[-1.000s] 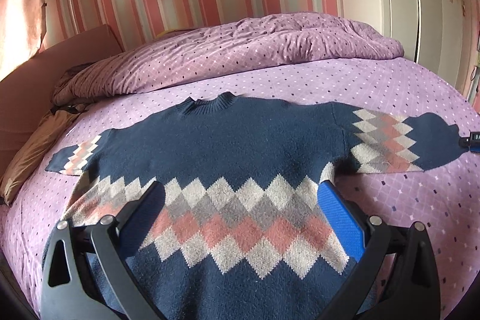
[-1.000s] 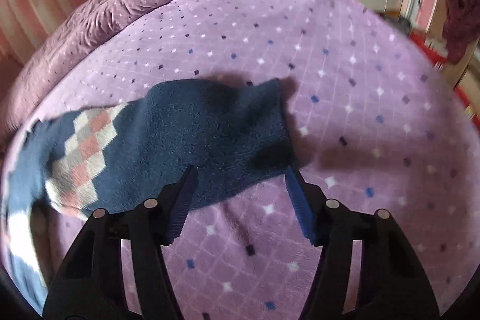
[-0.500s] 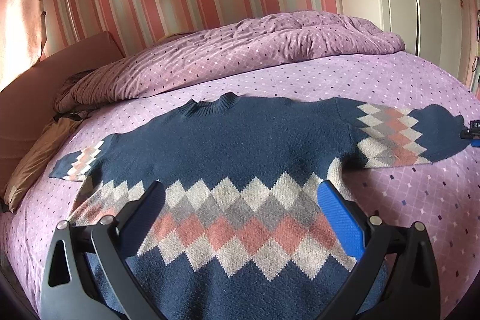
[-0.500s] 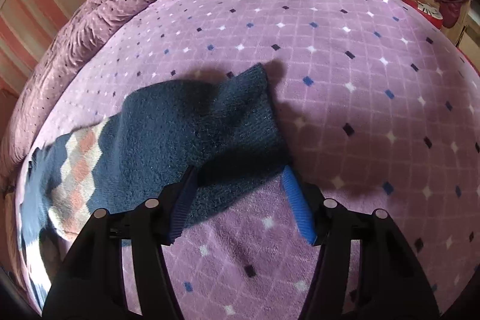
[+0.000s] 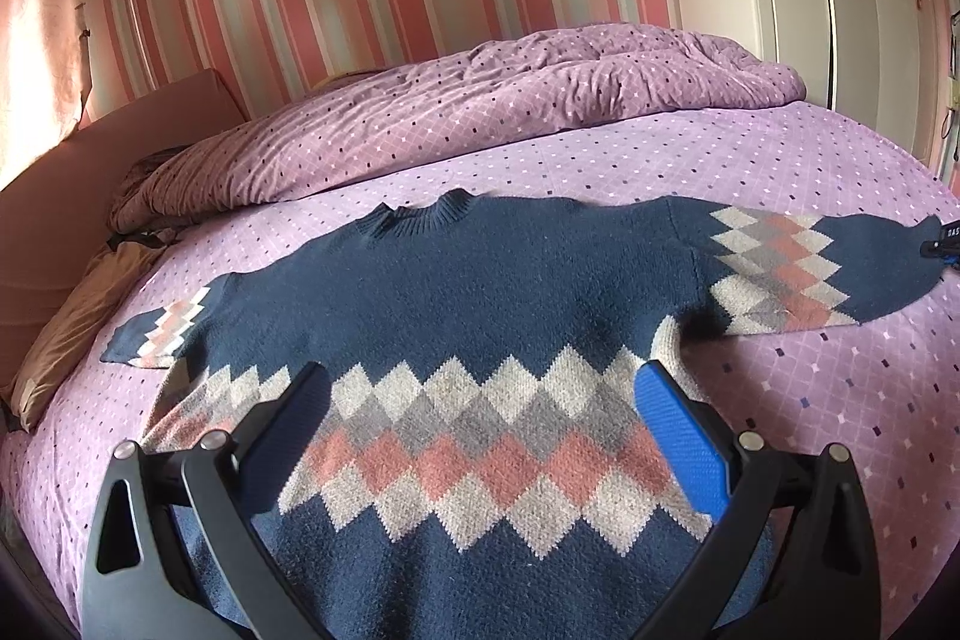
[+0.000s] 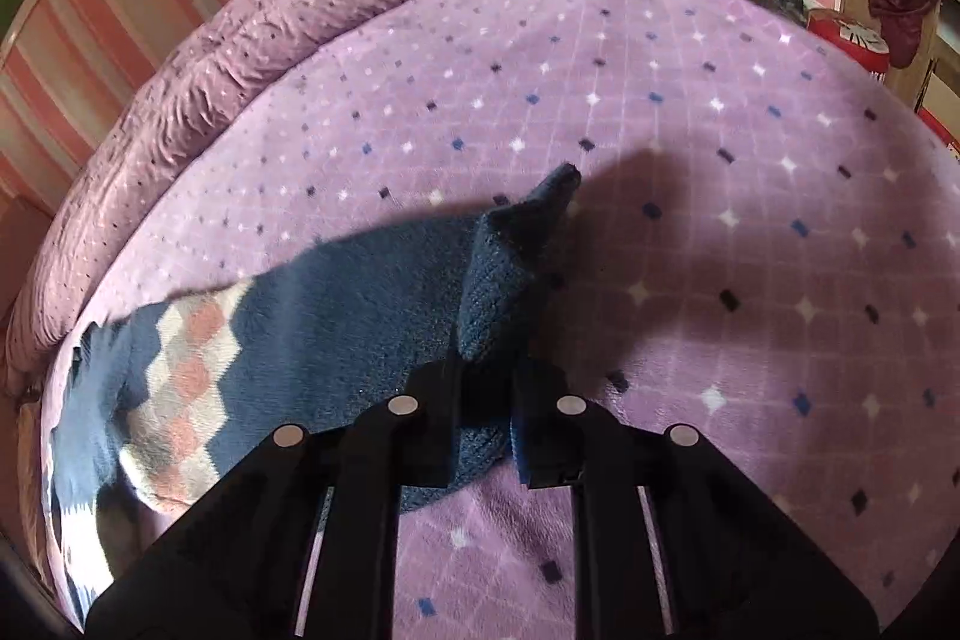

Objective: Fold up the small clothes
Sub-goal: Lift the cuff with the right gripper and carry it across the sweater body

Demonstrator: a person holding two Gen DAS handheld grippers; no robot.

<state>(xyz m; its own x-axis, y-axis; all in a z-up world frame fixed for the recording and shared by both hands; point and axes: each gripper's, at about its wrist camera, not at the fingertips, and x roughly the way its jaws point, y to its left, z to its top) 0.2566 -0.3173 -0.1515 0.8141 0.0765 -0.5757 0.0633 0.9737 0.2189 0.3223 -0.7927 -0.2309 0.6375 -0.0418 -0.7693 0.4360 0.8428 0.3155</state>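
A navy sweater [image 5: 480, 280] with grey, white and pink diamonds lies flat, front up, on the bed, both sleeves spread out. In the left wrist view my left gripper [image 5: 483, 382] stands open over the diamond band, nothing between its fingers. The right sleeve [image 6: 336, 316] reaches toward my right gripper [image 6: 486, 370], whose jaws are closing on the navy cuff [image 6: 504, 268]; the cuff bunches up between the pads and stands off the bed. A bit of that right gripper [image 5: 948, 244] shows at the sleeve's end in the left wrist view.
The purple dotted bedspread [image 6: 720, 220] stretches right of the sleeve. A crumpled purple duvet [image 5: 480, 100] lies along the far side, with a brown pillow [image 5: 78, 316] at the left. White wardrobe doors [image 5: 810, 10] and a red stool [image 6: 852, 40] stand beyond the bed.
My right gripper's jaws have come together on the sleeve cuff, which now bunches and lifts. The left gripper has stayed put and open.
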